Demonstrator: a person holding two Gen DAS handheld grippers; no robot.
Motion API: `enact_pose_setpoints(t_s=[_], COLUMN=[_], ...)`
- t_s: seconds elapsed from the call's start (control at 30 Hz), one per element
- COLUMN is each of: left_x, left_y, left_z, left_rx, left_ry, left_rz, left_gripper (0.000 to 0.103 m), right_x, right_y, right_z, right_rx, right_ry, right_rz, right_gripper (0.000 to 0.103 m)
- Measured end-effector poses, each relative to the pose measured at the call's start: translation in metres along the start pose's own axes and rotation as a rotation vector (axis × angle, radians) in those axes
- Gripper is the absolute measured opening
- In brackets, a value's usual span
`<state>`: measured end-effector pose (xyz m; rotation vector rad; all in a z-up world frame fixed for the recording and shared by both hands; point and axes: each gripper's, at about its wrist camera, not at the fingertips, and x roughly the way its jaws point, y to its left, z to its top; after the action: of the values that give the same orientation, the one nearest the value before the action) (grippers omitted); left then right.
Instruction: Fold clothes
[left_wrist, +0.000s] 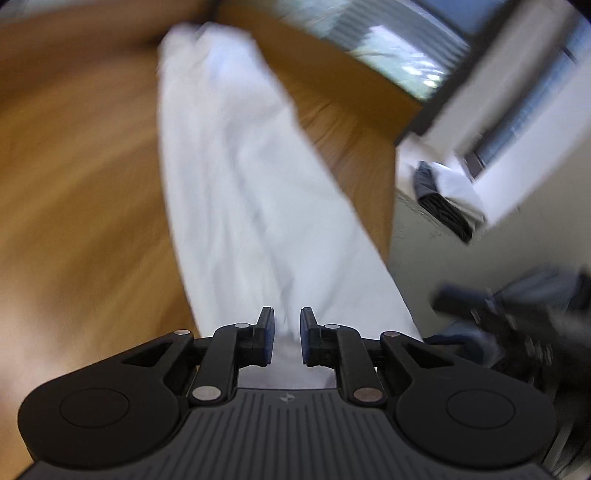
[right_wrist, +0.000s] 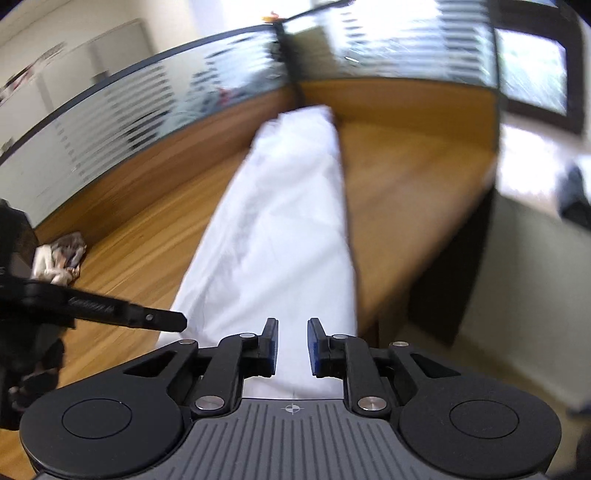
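A long white folded cloth runs down the middle of the wooden tabletop toward its far edge. Bare wood lies open on both sides of it. A crumpled patterned garment sits near the left edge. A frosted glass partition walls off the far and left edges.

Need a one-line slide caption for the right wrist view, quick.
Right gripper, fingers slightly apart, above a long folded white garment on the wooden table; left gripper's tip alongside.
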<state>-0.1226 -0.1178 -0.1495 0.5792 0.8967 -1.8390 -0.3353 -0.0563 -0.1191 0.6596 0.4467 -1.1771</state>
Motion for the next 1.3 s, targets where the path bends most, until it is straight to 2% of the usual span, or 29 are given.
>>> enact_pose_setpoints(t_s=[0.07, 0.13, 0.37, 0.53, 0.63, 0.8, 0.93, 1.03, 1.1, 1.2, 1.3], left_x=[0.004, 0.016, 0.04, 0.031, 0.014, -0.012, -0.005, -0.005, -0.007, -0.013, -0.017], left_y=[-0.007, -0.008, 0.004, 0.008, 0.006, -0.006, -0.004, 0.001, 0.006, 0.014, 0.021], left_z=[0.005, 0.009, -0.005, -0.021, -0.024, -0.018, -0.013, -0.017, -0.021, -0.03, -0.036], left_rx=[0.079, 0.108, 0.092, 0.077, 0.024, 0.022, 0.029, 0.041, 0.041, 0.024, -0.007], left_ry=[-0.037, -0.026, 0.053, 0.069, 0.049, -0.04, -0.023, -0.007, 0.006, 0.026, 0.042], left_rz=[-0.007, -0.005, 0.027, 0.031, 0.034, 0.052, 0.068, 0.076, 0.077, 0.09, 0.1], left_gripper=[0.024, 0.024, 0.024, 0.027, 0.03, 0.053, 0.054, 0.056, 0.061, 0.061, 0.061], right_x=[0.014, 0.031, 0.076, 0.08, 0.07, 0.058, 0.067, 0.07, 0.07, 0.067, 0.064], right_y=[0.002, 0.007, 0.02, 0.017, 0.014, 0.007, -0.005, -0.018, -0.03, -0.048, -0.065], right_z=[0.007, 0.011, -0.001, -0.016, -0.001, 0.038, 0.062, 0.064, 0.06, 0.042, 0.019], right_rx=[-0.062, -0.129, -0.28, -0.319, -0.31, -0.326, -0.338, -0.312, -0.267, -0.143, 0.013], right_ry=[-0.024, -0.03, 0.058, 0.129, 0.132, 0.103, 0.109, 0.121, 0.138, 0.173, 0.209], right_rz=[0.019, 0.023, 0.033, 0.051, 0.069, 0.086, 0.077, 0.076, 0.069, 0.065, 0.069], right_gripper=[0.02, 0.02, 0.021, 0.023, 0.023, 0.04, 0.041, 0.041, 0.042, 0.048, 0.048])
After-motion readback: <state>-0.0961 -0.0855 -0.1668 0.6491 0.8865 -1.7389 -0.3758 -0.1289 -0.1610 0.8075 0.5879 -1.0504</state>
